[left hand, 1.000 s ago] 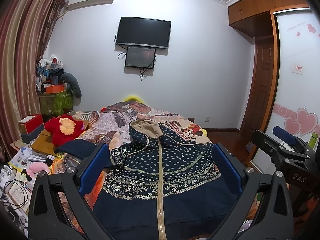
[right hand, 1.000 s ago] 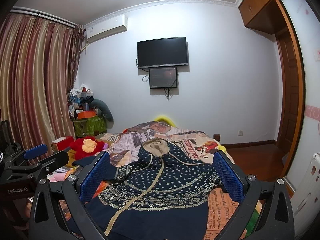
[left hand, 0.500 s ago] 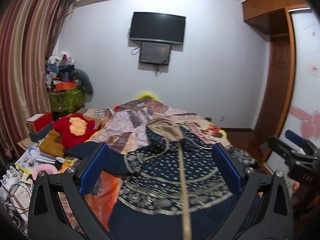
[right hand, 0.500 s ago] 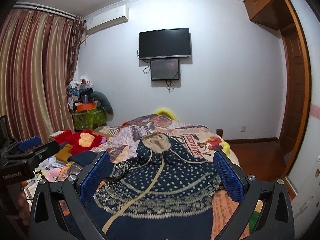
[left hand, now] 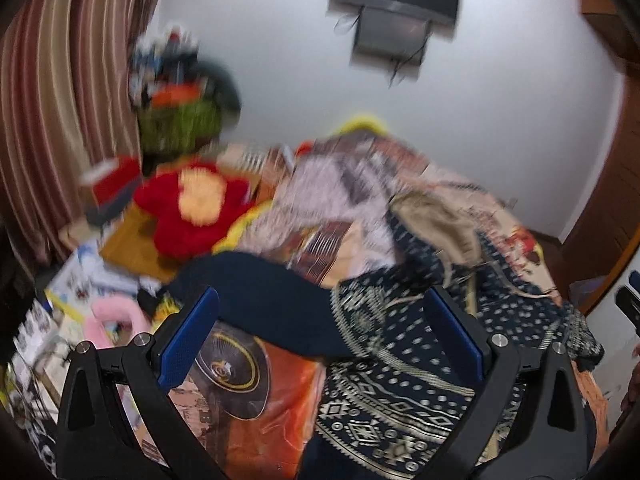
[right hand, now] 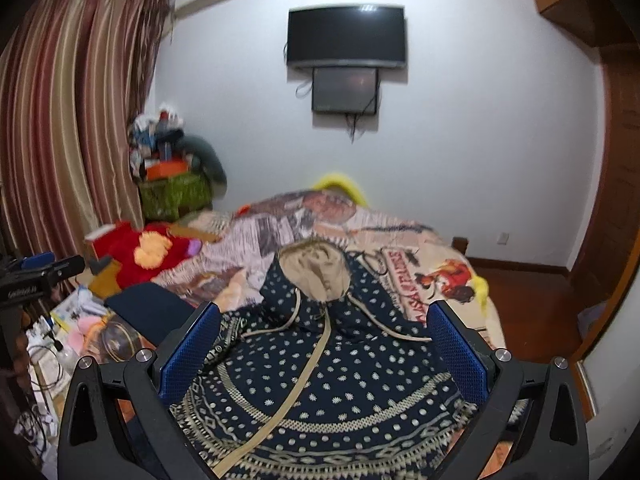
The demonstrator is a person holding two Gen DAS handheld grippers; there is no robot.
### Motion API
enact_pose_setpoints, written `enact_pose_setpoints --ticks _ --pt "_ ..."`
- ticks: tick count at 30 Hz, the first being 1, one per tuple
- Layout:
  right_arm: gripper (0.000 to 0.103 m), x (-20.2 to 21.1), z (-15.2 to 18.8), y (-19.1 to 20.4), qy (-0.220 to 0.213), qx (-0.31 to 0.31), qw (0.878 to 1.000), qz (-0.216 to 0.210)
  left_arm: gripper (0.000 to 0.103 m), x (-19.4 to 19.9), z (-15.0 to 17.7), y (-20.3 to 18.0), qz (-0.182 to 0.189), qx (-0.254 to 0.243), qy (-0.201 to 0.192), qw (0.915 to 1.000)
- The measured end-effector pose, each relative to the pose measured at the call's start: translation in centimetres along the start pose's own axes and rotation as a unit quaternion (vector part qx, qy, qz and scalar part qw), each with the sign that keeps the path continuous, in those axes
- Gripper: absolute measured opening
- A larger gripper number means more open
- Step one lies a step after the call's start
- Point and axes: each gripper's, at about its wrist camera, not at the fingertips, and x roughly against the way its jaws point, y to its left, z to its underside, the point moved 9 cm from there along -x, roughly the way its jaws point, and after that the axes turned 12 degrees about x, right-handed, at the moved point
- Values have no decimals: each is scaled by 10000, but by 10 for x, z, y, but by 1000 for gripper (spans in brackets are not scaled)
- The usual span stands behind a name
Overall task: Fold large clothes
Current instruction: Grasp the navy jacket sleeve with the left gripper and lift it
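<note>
While the hooded jacket lies spread on the bed, unfolded, the left gripper and right gripper hover over it, jaws wide apart and empty. A hasty pinch at the plain sleeve may drag the bedcover up too.

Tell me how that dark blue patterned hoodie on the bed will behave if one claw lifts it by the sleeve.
The hoodie would probably sag and trail: it lies soft and rumpled over the bed. Its plain sleeve stretches off sideways, so it would likely rise first and drag the body after it. The loose drawstring may well dangle or snag.
</note>
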Motion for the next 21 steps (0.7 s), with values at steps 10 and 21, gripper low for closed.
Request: enact_pose_setpoints --ticks 10,21 --pt "103 -114 27 -7 1008 169 9942 -321 103 -129 37 81 -605 911 1540 9820" --pt "98 -180 70 -22 1678 -210 9828 -737 71 -174 44 122 -203 2355 2090 9489"
